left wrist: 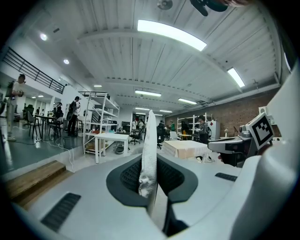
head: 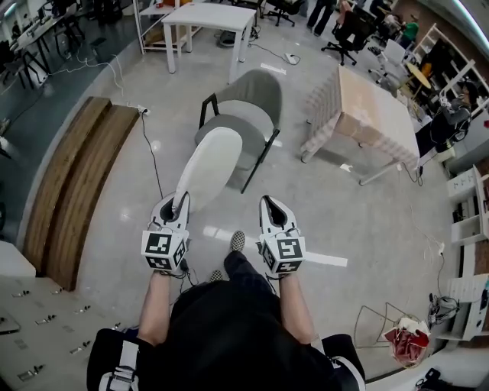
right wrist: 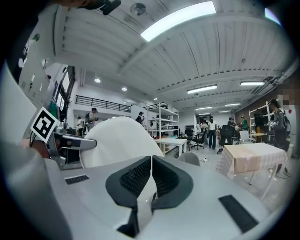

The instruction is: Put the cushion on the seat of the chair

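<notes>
A white oval cushion [head: 208, 169] hangs upright in front of me, held by its near edge in my left gripper [head: 177, 206], which is shut on it. In the left gripper view the cushion [left wrist: 149, 140] shows edge-on, pinched between the dark pads [left wrist: 129, 176]. The grey chair [head: 246, 114] with black legs stands just beyond the cushion, its seat facing me. My right gripper [head: 272, 206] is level with the left one, to the cushion's right, shut with nothing in it. In the right gripper view the jaws [right wrist: 151, 176] meet, with the cushion [right wrist: 119, 140] at the left and the chair's back [right wrist: 190, 158] behind.
A white table [head: 210, 19] stands behind the chair. A table with a checked cloth [head: 367, 111] is to its right. A low wooden platform [head: 76, 183] runs along the left, with a cable [head: 150, 153] on the floor. A wire basket [head: 382, 324] sits at the lower right.
</notes>
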Demonstrator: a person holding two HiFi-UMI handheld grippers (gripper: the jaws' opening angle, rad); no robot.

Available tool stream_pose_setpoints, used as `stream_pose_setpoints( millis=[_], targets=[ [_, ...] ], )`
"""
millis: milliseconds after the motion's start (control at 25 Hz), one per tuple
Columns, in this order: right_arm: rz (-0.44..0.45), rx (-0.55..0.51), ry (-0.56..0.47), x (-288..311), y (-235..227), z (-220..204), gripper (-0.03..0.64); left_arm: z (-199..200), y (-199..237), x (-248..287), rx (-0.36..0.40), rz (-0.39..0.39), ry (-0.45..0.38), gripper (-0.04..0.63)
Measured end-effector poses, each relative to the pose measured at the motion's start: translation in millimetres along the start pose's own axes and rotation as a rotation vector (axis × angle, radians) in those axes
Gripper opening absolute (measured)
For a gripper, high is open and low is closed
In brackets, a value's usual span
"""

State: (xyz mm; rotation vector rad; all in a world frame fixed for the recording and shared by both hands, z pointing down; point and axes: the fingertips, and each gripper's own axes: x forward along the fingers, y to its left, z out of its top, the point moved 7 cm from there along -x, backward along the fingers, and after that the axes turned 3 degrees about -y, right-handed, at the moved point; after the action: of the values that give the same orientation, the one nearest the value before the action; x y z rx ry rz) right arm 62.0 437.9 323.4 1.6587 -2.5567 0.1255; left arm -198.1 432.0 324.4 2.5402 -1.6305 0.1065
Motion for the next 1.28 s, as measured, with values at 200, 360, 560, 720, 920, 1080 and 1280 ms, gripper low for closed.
stream_pose_setpoints(
  millis=[200,360,560,720,920,1080,1280],
  targets=[
    [-0.007,0.012,-0.001,38.3,-20.8,-1.9,0.032,2.7,15.3,42.6,0.004,-0.008,0.006,0.051],
    [-0.007,0.022,0.005,72.5,-50.6,-2.0,0.032,5.0,20.1,86.7,0.008,-0.014,0.021,0.051],
    [-0.014,0.035,0.021,121.3,-88.8,2.3,0.032,15.9,30.3,148.2,0.015,-0.021,0.034,0.051],
    [-0.025,0.053,0.019,156.0,-123.5,9.0,0.032,22.7,34.3,200.1,0.021,-0.030,0.047,0.051],
    [-0.053,0.079,0.038,195.5,-169.6,0.4,0.032,23.1,35.3,261.7,0.028,-0.043,0.087,0.051],
    [-0.059,0.102,0.056,226.6,-196.0,-7.4,0.032,15.7,43.3,305.1,0.015,-0.047,0.120,0.051],
    [-0.061,0.119,0.082,242.0,-224.4,-14.8,0.032,9.2,36.9,343.6,0.006,-0.052,0.152,0.051]
  ],
)
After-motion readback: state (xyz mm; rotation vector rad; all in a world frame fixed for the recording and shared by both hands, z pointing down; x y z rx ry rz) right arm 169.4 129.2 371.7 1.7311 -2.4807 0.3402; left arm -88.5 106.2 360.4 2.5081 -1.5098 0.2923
